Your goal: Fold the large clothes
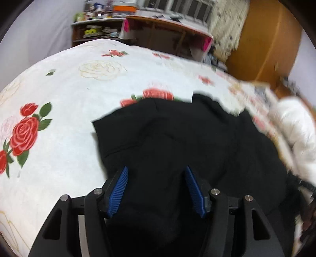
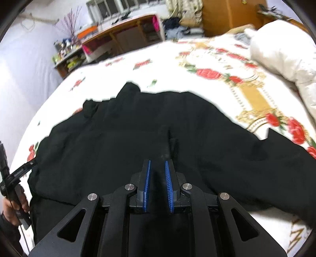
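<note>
Lying spread on the rose-print bedsheet (image 1: 59, 89), black garment (image 1: 177, 138) fills the space under and ahead of both jaws. Right gripper (image 2: 158, 164) pinched closed on a raised fold of the black garment. Left gripper (image 1: 156, 172) jaws apart, cloth beneath them, not pinched.

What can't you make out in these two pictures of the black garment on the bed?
- Garment type: both views show black folds with no detail.
- Near hem: hidden behind the claw bodies in both views.
- Shelf items: left view, small and blurred.
- Left claw: right view, cut off by the left edge.
- Right claw grip: black on black cloth.
</note>
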### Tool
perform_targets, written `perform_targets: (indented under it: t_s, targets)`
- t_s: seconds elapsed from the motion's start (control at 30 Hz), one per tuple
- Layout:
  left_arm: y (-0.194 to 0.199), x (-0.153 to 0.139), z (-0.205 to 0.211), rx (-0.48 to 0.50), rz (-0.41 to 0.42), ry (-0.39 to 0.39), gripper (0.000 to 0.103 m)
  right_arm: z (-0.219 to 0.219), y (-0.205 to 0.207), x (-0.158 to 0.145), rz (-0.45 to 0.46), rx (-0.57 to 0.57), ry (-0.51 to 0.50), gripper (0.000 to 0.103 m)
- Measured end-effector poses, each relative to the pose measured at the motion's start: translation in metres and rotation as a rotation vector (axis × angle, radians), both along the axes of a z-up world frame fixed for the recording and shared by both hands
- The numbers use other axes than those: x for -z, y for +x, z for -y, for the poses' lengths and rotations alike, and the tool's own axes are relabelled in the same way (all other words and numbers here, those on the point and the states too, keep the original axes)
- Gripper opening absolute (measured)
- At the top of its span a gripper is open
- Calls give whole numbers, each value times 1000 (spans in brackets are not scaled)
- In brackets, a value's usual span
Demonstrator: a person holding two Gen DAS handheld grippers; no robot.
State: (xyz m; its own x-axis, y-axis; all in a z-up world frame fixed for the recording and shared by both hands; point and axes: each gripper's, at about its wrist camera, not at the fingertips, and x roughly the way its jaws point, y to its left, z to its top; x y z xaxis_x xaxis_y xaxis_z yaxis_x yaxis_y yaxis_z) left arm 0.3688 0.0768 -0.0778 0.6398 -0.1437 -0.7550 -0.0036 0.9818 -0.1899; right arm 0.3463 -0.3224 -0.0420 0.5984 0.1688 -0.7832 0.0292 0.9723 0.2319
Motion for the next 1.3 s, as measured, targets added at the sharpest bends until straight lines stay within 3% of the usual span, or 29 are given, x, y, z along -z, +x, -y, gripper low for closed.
perform_targets:
  t_s: [0.1,0.3,0.4,0.47,0.57,0.73,0.97,1.3]
  targets:
    - [1,13,9,15,1,51,64,-1,5,45,-123,7,-33,15]
    - [-1,12,14,15,-23,98,67,9,-11,52,-120,38,8,18]
    - [-18,-9,11,10,-11,90,66,7,-24,30,-117,48,-14,19]
    - [-38,-26,11,10,22,83,66,8,-47,13,-71,50,-11,25]
    - [-76,-50,18,31,70,77,66,17,-84,-12,-25,76,5,54]
    - [-146,-82,44,82,136,89,66,38,-154,-40,26,143,28,55]
    - [-212,-113,78,156,166,77,66,53,-236,-71,85,200,-10,55]
    - [-259,-130,103,190,156,63,66,66,-287,-84,121,256,-40,55]
